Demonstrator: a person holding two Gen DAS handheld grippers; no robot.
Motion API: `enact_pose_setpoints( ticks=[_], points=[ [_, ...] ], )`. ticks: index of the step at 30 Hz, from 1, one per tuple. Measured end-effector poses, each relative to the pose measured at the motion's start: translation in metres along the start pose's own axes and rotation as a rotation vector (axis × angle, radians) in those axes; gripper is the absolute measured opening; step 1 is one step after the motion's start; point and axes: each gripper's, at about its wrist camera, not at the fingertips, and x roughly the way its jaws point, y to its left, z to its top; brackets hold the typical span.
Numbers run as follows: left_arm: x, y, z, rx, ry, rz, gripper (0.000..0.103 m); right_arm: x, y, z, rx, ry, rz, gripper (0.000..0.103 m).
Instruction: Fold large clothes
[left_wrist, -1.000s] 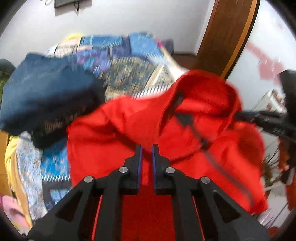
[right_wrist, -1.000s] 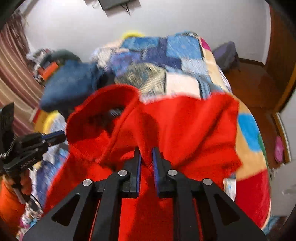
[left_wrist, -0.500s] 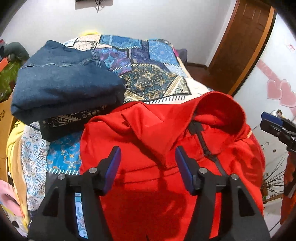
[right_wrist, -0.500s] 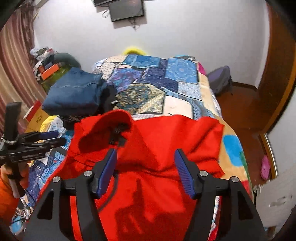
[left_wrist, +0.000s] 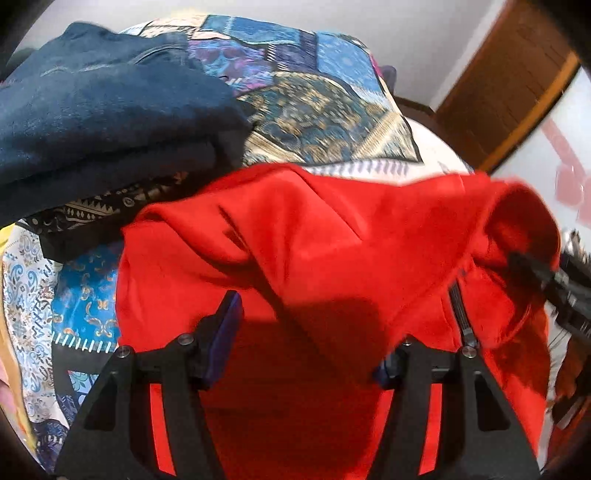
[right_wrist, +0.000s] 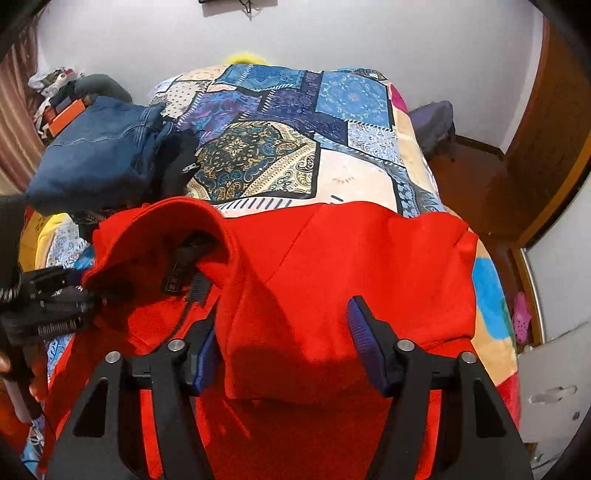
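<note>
Both grippers, left (left_wrist: 306, 339) and right (right_wrist: 282, 347), clamped on the red jacket (right_wrist: 332, 266) a second ago, now stand apart, the right's jaws just narrowing, leaving it folded on the bed (right_wrist: 295, 147).

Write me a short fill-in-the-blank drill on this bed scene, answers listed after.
1. The zip-up fleece jacket lying on the patchwork bedspread is ____.
2. The folded denim jeans top a pile beside the jacket and are ____ in colour.
3. The left claw has jaws standing ____ over the jacket.

Answers: red; blue; open
</note>
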Motion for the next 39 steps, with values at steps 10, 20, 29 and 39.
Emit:
enact_pose_setpoints(
  ticks=[10,20,29,39],
  points=[
    [-0.041,0.017,0.007,-0.066,-0.144,0.034,0.038,-0.022,-0.003,-0.001,0.058,-0.052,0.069,0.014],
    [-0.129,-0.012,-0.013,0.076,-0.255,0.017,0.037,-0.096,0.013,0.008,0.010,-0.219,0.042,0.012],
    [-0.108,-0.017,-0.061,0.155,-0.113,-0.020,0.061,-0.085,0.011,-0.029,-0.028,-0.132,0.017,0.012],
    [-0.104,-0.026,-0.095,0.225,-0.060,0.019,0.071,-0.066,0.008,-0.077,-0.081,-0.031,0.037,0.020]
  ],
)
